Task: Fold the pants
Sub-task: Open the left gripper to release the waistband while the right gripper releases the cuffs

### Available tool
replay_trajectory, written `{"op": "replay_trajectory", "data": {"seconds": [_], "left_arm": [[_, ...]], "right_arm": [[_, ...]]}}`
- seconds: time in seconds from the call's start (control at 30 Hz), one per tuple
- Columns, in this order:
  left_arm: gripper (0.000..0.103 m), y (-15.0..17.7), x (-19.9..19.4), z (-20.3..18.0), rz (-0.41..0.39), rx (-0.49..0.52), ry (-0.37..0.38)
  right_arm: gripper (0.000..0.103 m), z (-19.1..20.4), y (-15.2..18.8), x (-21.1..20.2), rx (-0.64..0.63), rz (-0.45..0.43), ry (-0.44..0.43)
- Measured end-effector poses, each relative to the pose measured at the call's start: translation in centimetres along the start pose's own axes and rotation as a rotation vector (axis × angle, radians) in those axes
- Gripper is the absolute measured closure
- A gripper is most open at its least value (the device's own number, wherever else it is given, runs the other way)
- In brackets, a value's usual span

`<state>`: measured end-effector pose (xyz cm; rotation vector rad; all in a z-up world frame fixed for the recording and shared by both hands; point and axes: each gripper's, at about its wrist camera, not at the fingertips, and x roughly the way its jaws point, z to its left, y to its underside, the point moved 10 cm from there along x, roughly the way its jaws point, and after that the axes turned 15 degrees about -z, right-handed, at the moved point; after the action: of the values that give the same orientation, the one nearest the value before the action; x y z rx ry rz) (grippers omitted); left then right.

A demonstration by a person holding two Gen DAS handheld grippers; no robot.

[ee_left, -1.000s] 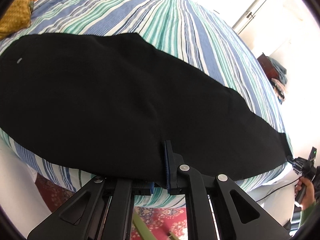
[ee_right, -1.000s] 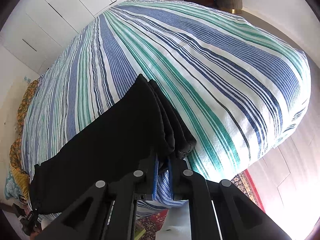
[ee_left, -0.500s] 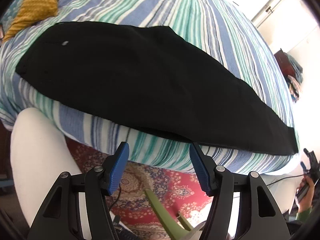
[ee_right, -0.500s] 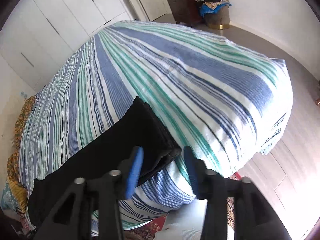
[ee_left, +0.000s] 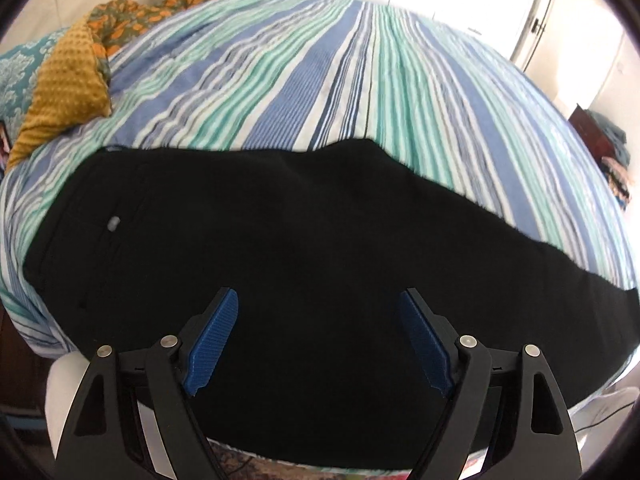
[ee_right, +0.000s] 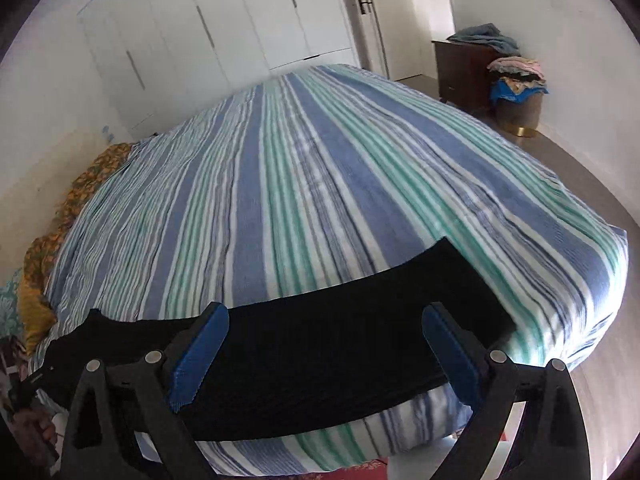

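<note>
Black pants [ee_left: 304, 240] lie folded lengthwise along the near edge of a striped bed [ee_left: 340, 68], waist end to the left with a small pale button showing. My left gripper [ee_left: 320, 320] hovers above their middle, blue pads wide apart, jaws still opening, nothing between them. In the right wrist view the leg end of the pants [ee_right: 360, 320] rests flat at the bed's near right corner. My right gripper [ee_right: 324, 332] hangs above it, jaws opening, holding nothing.
A mustard blanket and patterned cushions [ee_left: 68, 84] sit at the head of the bed. White wardrobes [ee_right: 224, 20] line the far wall. A dark chest with piled clothes [ee_right: 476, 64] and a basket [ee_right: 520, 100] stand at the right. A person's hand [ee_right: 32, 432] shows low left.
Both grippers were shut on the pants' near edge a second ago; both have let go, spread wide and pulled up and back. The pants now lie flat on the bed.
</note>
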<state>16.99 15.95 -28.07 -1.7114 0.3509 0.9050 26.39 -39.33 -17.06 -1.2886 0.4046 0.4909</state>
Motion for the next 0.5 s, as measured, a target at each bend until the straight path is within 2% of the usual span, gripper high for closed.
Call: {"op": "replay_trajectory", "data": {"seconds": [0.07,0.13,0.23,0.37,0.43,0.5], "left_arm": [[0.02,1.2,0.9,0.3,0.034,-0.019,-0.011],[0.02,1.3,0.7,0.0,0.016,-0.006,-0.015],[0.018,1.5,0.8,-0.3,0.021,0.05,-0.031],[0.016,1.7,1.1,-0.4,0.015,0.063,-0.034],[0.016,1.8,1.2,-0.4,0.01,0.068,-0.034],[0.015,1.9,1.2,-0.6,0.009,0.083,-0.039]], "right_arm": [[0.006,2.8,1.8,1.5,-0.034,0.053,-0.06],[0.006,4.8,3.6,3.0,-0.066,0.113,-0.106],[0.006,5.4,6.9,5.4,-0.105,0.217,-0.14],[0.006,2.0,10.2,8.8,-0.073,0.384,-0.083],[0.007,-0.7,9.8,9.6,-0.005,0.382,-0.081],[0.007,-4.0,8.3,9.9,0.034,0.36,-0.036]]}}
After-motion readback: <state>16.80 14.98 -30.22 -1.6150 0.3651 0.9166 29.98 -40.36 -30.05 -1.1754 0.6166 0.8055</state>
